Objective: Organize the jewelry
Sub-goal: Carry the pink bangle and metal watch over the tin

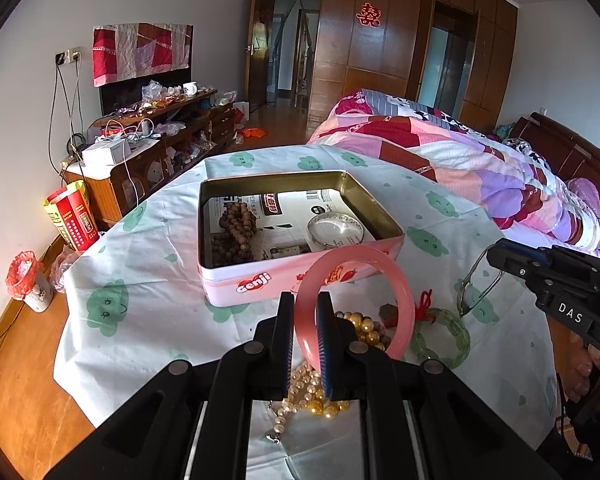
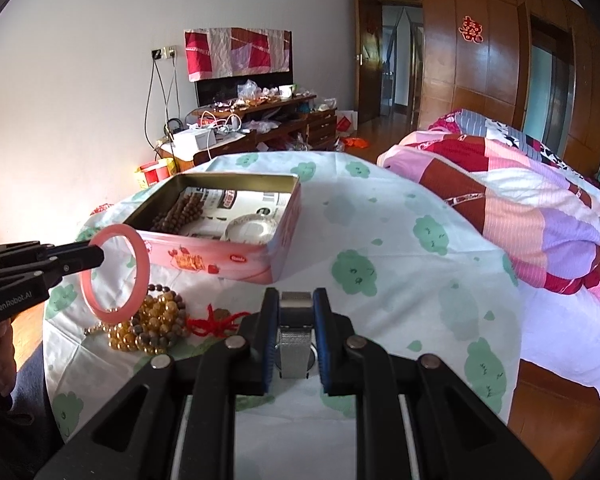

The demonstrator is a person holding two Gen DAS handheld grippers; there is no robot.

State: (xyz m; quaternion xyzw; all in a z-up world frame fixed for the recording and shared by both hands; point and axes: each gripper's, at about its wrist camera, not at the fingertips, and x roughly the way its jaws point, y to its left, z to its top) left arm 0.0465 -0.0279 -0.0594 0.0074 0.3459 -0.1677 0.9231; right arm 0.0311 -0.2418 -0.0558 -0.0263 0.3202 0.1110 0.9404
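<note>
— Pink bangle (image 1: 354,304): pinched upright in the left claw (image 1: 305,312), lifted just in front of the tin (image 1: 300,276).

— Right claw (image 2: 296,308)?

— Clamped on a silver mesh-strap watch (image 2: 295,346) (above the surface (image 2: 400,280)). Tin holds brown beads (image 1: 234,232) and a silver bangle (image 1: 335,228); pearls (image 1: 312,392) and a green bracelet (image 1: 444,336) lie loose.

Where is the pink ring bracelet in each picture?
Left wrist view: the pink glassy bangle sits low centre, pinched by the left gripper.
Right wrist view: it hangs at the left edge, off the table.
Shared landmark: the pink open tin box just behind it.
</note>
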